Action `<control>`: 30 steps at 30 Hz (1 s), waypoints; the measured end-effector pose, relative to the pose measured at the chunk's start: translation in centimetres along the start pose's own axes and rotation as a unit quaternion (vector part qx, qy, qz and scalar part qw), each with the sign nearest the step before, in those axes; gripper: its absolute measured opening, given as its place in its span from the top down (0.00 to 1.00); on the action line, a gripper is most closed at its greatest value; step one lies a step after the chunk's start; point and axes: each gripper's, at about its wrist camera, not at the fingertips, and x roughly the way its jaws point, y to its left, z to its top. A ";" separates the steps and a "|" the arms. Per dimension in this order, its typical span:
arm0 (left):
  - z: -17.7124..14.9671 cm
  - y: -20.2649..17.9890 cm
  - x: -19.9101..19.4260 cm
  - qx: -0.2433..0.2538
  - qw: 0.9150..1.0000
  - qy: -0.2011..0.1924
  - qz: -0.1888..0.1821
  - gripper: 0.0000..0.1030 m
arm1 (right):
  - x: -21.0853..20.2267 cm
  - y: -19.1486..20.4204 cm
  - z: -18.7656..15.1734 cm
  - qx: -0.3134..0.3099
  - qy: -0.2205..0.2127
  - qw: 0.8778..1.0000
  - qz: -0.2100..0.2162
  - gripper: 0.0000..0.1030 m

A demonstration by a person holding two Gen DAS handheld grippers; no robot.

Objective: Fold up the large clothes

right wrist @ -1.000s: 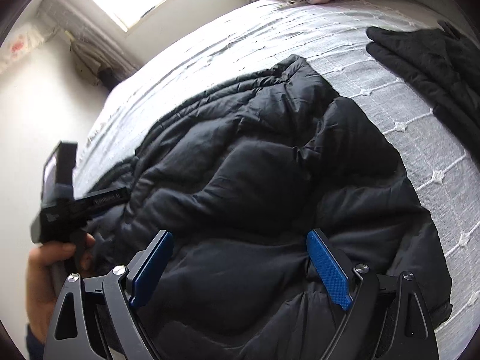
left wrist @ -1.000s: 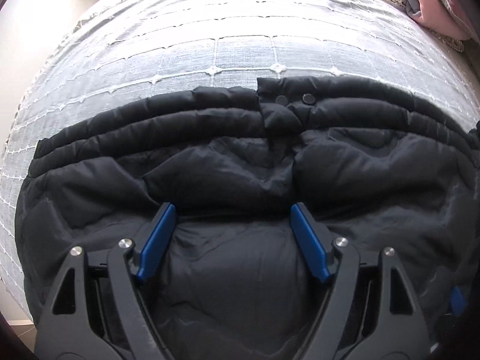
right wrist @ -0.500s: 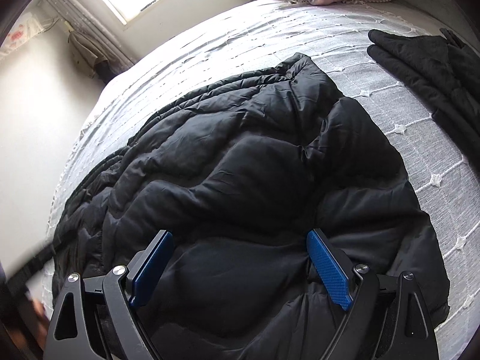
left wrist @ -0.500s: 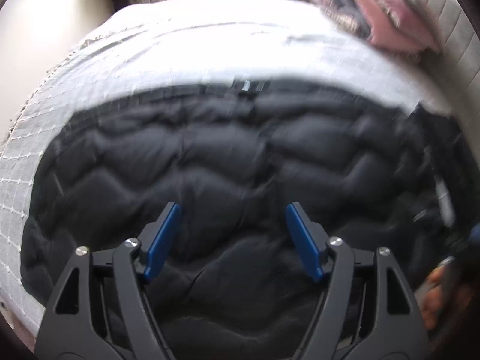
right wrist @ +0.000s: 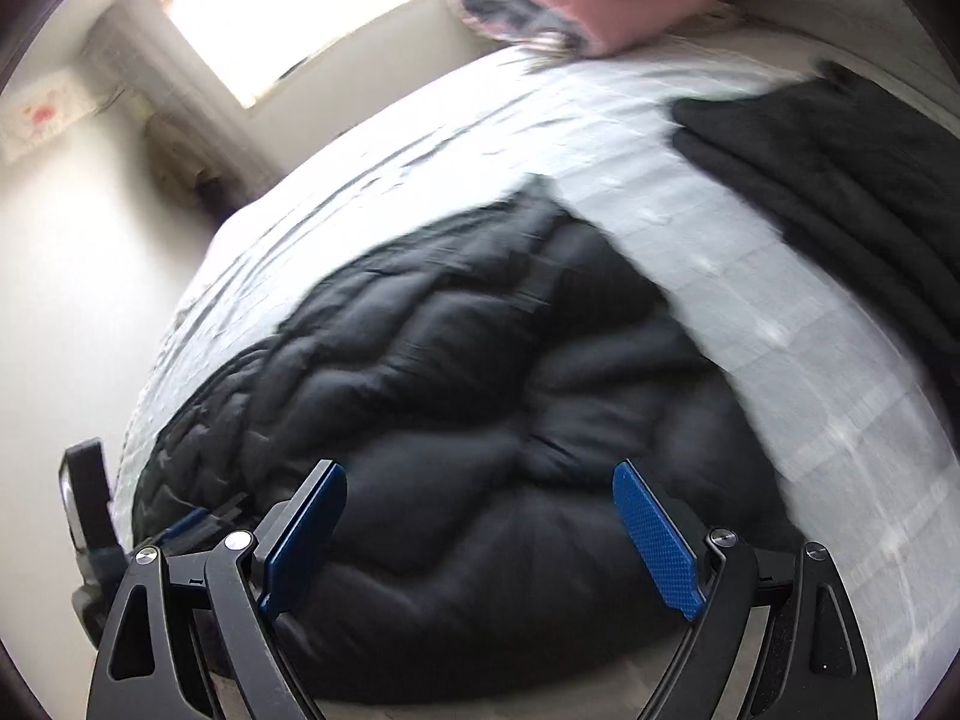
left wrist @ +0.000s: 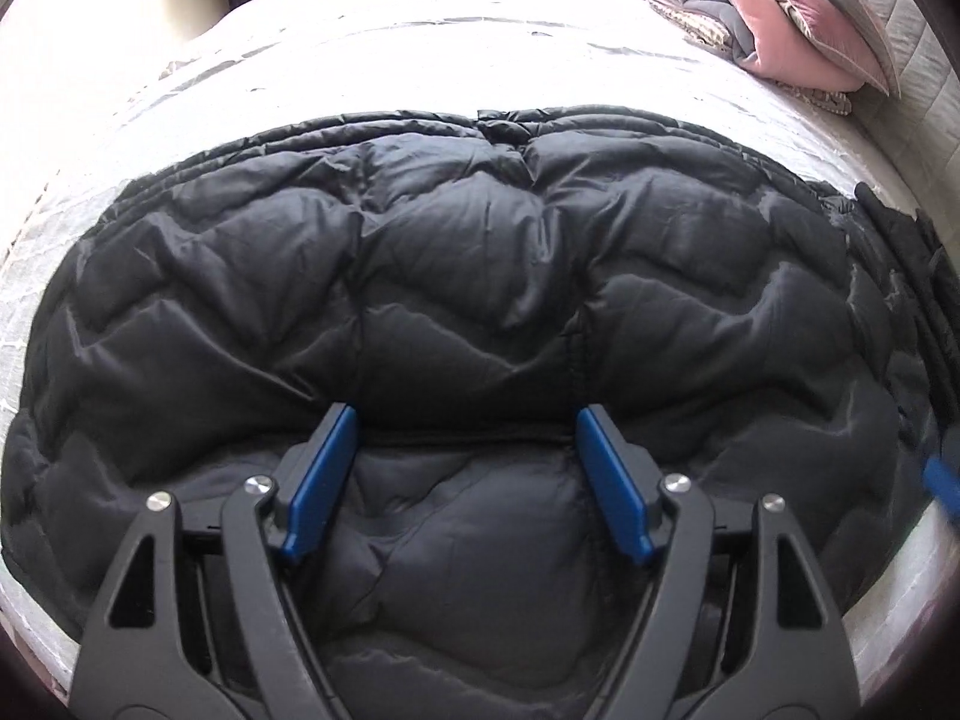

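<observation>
Both tongs, left (left wrist: 462,426) and right (right wrist: 480,480), gaping wide, hovering empty over puffy black quilted jacket (left wrist: 468,276) spreading ahead between fingers.

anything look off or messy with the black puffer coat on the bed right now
Nothing stands out. The black puffer coat lies spread across the white bedspread, puffy and creased as quilting is, with no visible tear. Both the left claw and right claw are open over it. The right wrist view is motion-blurred, so fine detail is unclear.
</observation>
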 end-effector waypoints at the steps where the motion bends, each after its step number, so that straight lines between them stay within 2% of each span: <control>1: 0.0 0.0 0.0 0.000 1.000 0.000 -0.001 0.26 | -0.6 -1.6 -0.8 0.031 -0.003 0.999 0.003 0.11; 5: -0.1 0.1 0.0 0.001 1.000 0.001 -0.007 0.26 | -1.8 -6.6 -2.2 0.141 -0.012 0.990 0.014 0.11; 8: 0.0 0.5 0.0 -0.004 1.000 0.002 -0.016 0.26 | -1.8 -9.0 -2.5 0.195 -0.013 0.981 -0.016 0.11; 11: 0.1 0.6 0.1 -0.008 1.000 0.004 -0.018 0.26 | -0.8 -10.2 -2.6 0.233 0.005 0.972 0.016 0.11; 13: 0.1 0.7 0.1 -0.010 1.000 0.003 -0.019 0.26 | 0.4 -9.8 -2.9 0.234 0.029 0.971 0.034 0.11; 16: 0.1 1.0 0.0 -0.015 1.000 0.002 -0.025 0.26 | 0.8 -8.2 -2.9 0.218 0.027 0.974 0.051 0.11; 20: 0.0 1.2 0.0 -0.020 0.999 -0.001 -0.028 0.26 | 2.5 -6.5 -3.1 0.222 0.036 0.970 0.092 0.11; 26: 0.0 1.4 -0.1 -0.024 0.999 -0.003 -0.035 0.26 | 4.4 -4.6 -2.1 0.223 0.031 0.969 0.107 0.10; 30: -0.1 1.3 -0.2 -0.025 0.999 -0.006 -0.035 0.26 | 5.1 -4.3 -1.6 0.227 0.021 0.969 0.091 0.11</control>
